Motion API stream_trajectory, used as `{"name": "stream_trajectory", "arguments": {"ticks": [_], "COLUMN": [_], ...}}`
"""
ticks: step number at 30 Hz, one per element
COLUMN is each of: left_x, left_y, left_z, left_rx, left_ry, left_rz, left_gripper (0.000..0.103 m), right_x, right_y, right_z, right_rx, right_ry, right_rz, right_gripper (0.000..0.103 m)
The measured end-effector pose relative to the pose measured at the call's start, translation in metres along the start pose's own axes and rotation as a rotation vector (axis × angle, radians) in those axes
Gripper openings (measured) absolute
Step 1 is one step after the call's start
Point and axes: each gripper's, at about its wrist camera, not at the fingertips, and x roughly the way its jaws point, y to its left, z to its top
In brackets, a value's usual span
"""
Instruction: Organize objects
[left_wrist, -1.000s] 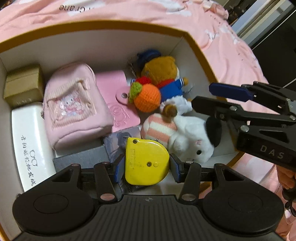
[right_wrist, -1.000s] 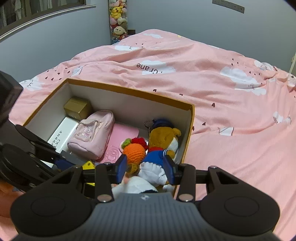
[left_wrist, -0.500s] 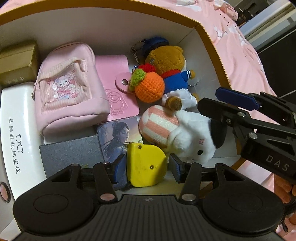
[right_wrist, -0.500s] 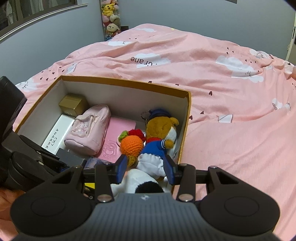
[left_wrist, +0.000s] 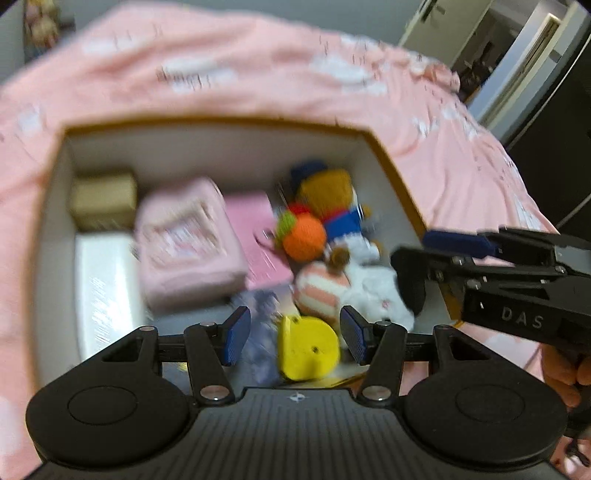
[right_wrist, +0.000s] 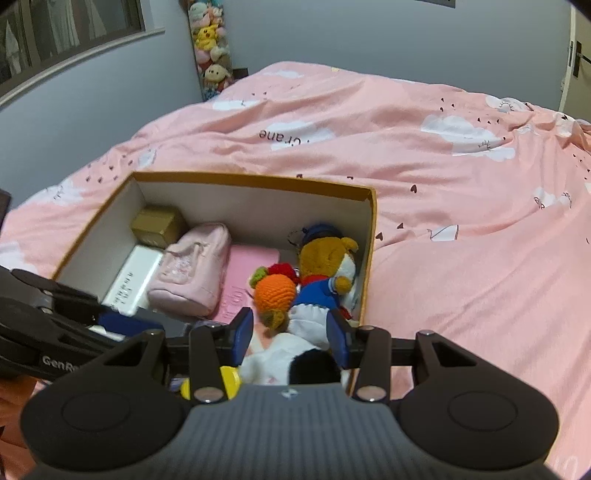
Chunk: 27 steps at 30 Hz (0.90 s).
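Note:
An open cardboard box (left_wrist: 221, 123) sits on a pink bedspread and holds the sorted things. A yellow tape measure (left_wrist: 308, 349) lies at its near edge. My left gripper (left_wrist: 294, 334) hovers over it with its jaws opening, and neither pad touches the tape. The left wrist view is blurred by motion. My right gripper (right_wrist: 290, 338) stands open above a white plush (right_wrist: 280, 354) at the box's right end, gripping nothing. In the left wrist view the right gripper (left_wrist: 424, 251) reaches in from the right.
The box also holds a pink pouch (left_wrist: 188, 243), a pink card holder (left_wrist: 255, 236), an orange crochet toy (left_wrist: 304, 238), a brown bear (right_wrist: 328, 254), a gold carton (right_wrist: 157, 223) and a white case (left_wrist: 103, 288). Pink bedding (right_wrist: 461, 258) surrounds it.
The left gripper let go of the yellow tape measure, its jaws widened, and it drew up and back from the box. The right gripper has barely moved.

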Motion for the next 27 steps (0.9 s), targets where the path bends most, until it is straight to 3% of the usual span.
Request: {"name": "stream_trajectory", "arguments": {"ticks": [5,15,20,27], "left_x": [-0.037,-0.089,-0.102,-0.108], "left_y": [-0.008,-0.014,-0.009,-0.013], "left_z": [-0.001,-0.026,-0.038,-0.059], "left_rx": [0.045,0.063,0.019,0.063], "left_ry": [-0.146,-0.361,-0.426,-0.465], "left_rz": [0.074,0.19,0.238,0.332], "left_gripper": [0.065,0.084,0.088,0.093], "right_x": [-0.024,-0.066,-0.082,-0.091], "right_y": [0.015,0.056,0.069,0.085], "right_z": [-0.004,-0.017,-0.029,-0.049], "right_rx": [0.015,0.014,0.042,0.065], "right_ry": [-0.036,-0.138,-0.204,-0.266], "right_rz": [0.004,-0.012,-0.026,-0.05], "right_gripper": [0.052,0.059,0.064,0.072]}}
